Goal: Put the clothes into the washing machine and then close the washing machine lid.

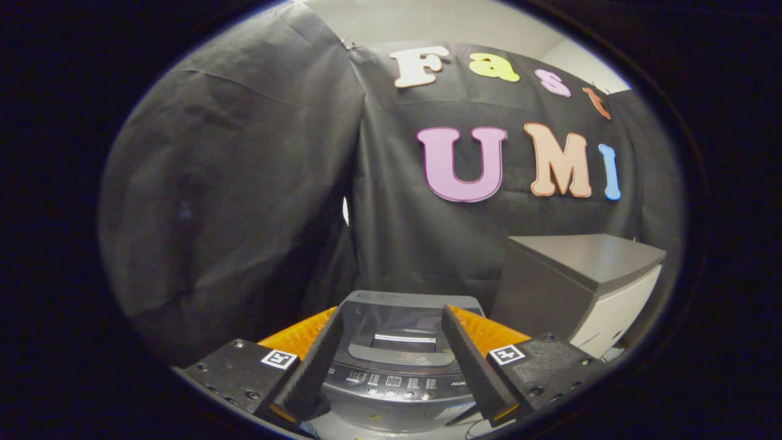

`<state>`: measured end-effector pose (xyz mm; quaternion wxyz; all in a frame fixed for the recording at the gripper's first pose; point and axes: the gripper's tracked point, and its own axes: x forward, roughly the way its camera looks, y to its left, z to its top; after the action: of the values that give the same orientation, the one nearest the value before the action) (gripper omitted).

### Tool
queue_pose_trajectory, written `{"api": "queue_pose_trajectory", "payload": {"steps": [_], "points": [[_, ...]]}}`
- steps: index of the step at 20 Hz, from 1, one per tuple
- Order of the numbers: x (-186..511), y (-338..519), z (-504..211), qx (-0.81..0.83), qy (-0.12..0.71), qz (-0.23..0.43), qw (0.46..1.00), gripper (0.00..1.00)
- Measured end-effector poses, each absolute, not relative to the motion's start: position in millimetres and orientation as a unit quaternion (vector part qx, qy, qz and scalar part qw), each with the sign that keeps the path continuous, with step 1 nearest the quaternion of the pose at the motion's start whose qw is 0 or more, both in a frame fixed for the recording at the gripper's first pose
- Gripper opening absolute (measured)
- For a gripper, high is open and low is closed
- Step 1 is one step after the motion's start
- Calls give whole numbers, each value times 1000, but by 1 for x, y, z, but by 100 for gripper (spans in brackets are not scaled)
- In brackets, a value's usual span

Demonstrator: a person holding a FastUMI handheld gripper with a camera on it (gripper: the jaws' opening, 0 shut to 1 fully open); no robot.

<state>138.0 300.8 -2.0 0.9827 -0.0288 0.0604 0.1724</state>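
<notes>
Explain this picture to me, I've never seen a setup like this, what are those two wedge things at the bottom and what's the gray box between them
The camera rides on a hand-held gripper and looks forward along its two fingers, the wedges you see. They are spread apart and hold nothing. Between and just beyond them stands a gray top-loading washing machine, seen from its control panel side, its lid apparently down. To its right sits a gray cabinet. Black cloth behind is the booth's wall. No clothes are in sight here.

Gripper [391, 321] sits level, pointing straight ahead. Its two fingers [317, 360] are spread wide, holding nothing between them.
</notes>
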Motion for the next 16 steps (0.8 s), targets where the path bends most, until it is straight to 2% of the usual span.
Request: {"api": "queue_pose_trajectory", "payload": {"steps": [3,8,16], "points": [[108,278,32,-40,21,185,982,98],[58,233,60,-4,12,208,978,98],[17,137,75,35,0,164,986,95]]}}
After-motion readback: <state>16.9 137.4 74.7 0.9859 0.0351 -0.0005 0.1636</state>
